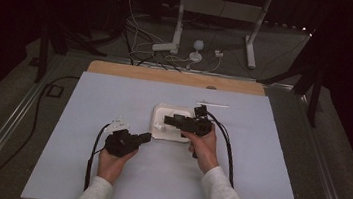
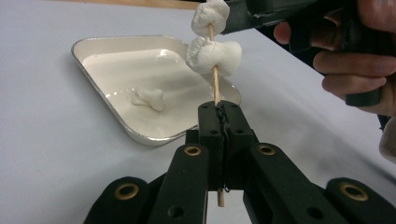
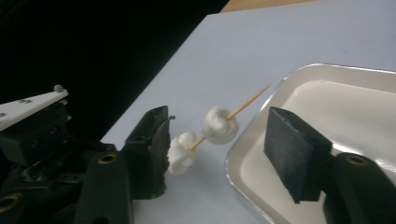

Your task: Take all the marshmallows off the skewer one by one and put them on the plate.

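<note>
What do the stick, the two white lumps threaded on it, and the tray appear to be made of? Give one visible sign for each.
Stick: likely wood or bamboo; pale tan, thin, matt, with a pointed tip.
White lumps: probably marshmallow; soft, puffy, powdery white, dented where pierced.
Tray: likely metal with a glossy cream inside; a thin silvery rim and shiny reflections suggest this.

In the left gripper view the skewer (image 2: 215,86) vanishes between the shut jaws, and the upper marshmallow (image 2: 211,16) is cropped at twelve o'clock. In the high view both are too small to make out
</note>
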Demonstrator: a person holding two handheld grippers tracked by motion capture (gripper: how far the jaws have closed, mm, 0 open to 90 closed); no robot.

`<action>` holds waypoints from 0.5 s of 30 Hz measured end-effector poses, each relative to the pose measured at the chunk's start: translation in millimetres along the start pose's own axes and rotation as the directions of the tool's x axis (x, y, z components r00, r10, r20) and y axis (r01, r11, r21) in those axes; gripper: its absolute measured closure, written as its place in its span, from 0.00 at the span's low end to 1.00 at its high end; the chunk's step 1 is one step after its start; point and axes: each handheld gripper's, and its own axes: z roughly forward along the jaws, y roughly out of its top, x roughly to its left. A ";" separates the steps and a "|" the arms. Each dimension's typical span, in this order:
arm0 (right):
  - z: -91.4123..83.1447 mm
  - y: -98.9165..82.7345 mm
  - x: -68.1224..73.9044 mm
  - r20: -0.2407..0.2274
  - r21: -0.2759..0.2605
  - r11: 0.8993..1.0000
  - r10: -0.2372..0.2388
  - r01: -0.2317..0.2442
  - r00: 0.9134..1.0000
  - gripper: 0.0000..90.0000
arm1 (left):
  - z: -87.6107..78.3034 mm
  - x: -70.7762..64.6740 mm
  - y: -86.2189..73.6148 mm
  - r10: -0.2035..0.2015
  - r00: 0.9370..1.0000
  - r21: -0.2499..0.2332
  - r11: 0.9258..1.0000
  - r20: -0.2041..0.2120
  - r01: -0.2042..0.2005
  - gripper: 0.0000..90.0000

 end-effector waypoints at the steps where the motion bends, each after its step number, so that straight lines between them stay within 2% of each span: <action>1: 0.6 -0.6 0.7 -0.010 0.000 1.000 0.006 -0.006 1.000 0.47 | -0.2 -0.2 0.2 0.004 1.000 -0.004 1.000 0.002 -0.004 1.00; 9: 4.8 -3.8 2.1 -0.066 0.017 0.998 0.058 -0.057 0.996 0.57 | -3.1 -4.1 1.8 0.011 1.000 -0.053 0.999 0.009 -0.011 1.00; 12: 6.2 -4.4 2.8 -0.111 0.013 0.995 0.097 -0.096 0.989 0.64 | -4.0 -4.7 1.7 0.016 1.000 -0.068 0.998 0.009 -0.015 1.00; 15: 6.7 -4.2 3.3 -0.135 0.008 0.992 0.128 -0.128 0.982 0.66 | -4.6 -4.7 1.2 0.017 1.000 -0.084 0.996 0.015 -0.016 1.00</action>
